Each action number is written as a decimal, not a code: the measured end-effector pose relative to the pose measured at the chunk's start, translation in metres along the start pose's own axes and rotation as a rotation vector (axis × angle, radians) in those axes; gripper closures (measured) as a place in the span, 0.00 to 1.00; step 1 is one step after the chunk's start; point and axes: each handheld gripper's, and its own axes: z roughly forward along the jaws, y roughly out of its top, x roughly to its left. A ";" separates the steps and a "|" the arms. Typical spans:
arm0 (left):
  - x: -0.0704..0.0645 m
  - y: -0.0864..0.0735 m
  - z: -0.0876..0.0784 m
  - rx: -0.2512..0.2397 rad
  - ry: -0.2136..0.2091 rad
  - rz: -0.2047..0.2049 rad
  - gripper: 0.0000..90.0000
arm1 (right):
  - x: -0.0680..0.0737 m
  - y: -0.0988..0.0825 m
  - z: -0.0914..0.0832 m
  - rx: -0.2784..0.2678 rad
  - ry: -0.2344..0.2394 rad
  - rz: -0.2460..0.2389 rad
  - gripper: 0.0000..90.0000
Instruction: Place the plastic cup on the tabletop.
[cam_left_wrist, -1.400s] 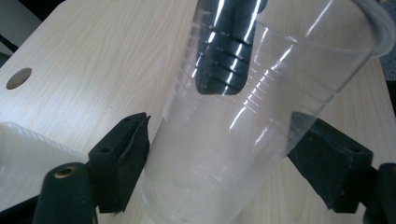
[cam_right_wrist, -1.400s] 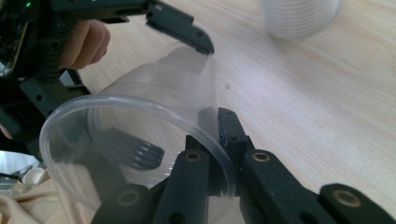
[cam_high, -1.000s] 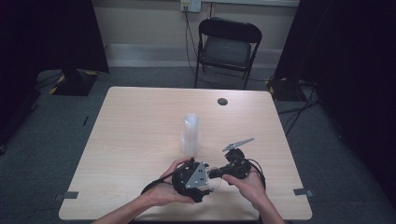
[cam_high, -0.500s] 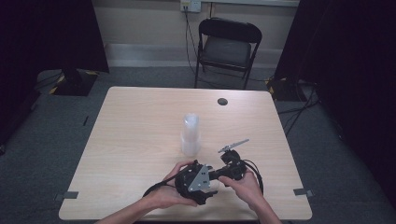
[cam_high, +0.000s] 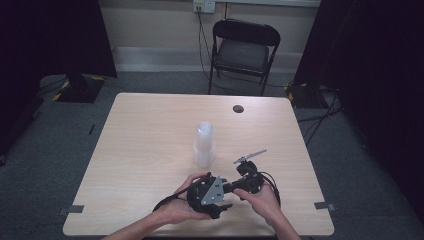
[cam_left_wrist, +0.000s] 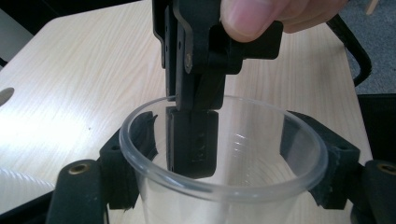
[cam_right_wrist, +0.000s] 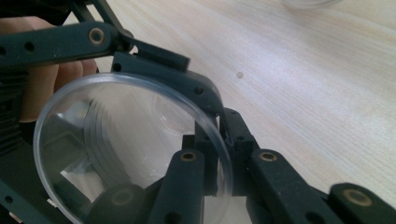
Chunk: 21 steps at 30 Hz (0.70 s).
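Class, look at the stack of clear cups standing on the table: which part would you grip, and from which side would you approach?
Grip the stack of clear cups across its side wall near the middle, coming in level from the person's side. It stands upright, tall and narrow, so a pinch from above on the top rim would likely lift only one cup, and the wall tapers.

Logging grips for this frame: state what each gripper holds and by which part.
One clear plastic cup is held by both. The left gripper clasps its body from outside, below the rim; the right gripper pinches its rim wall, one jaw inside and one outside.
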 end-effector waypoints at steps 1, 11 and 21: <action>0.000 0.000 0.000 -0.007 -0.003 -0.008 0.30 | 0.000 0.000 -0.001 -0.004 0.001 0.002 0.95; 0.006 -0.003 -0.003 -0.036 -0.008 -0.064 0.30 | -0.003 0.000 -0.007 -0.054 0.006 0.011 0.82; 0.016 -0.009 -0.006 -0.082 0.004 -0.184 0.30 | -0.004 -0.001 -0.016 -0.134 -0.003 0.006 0.74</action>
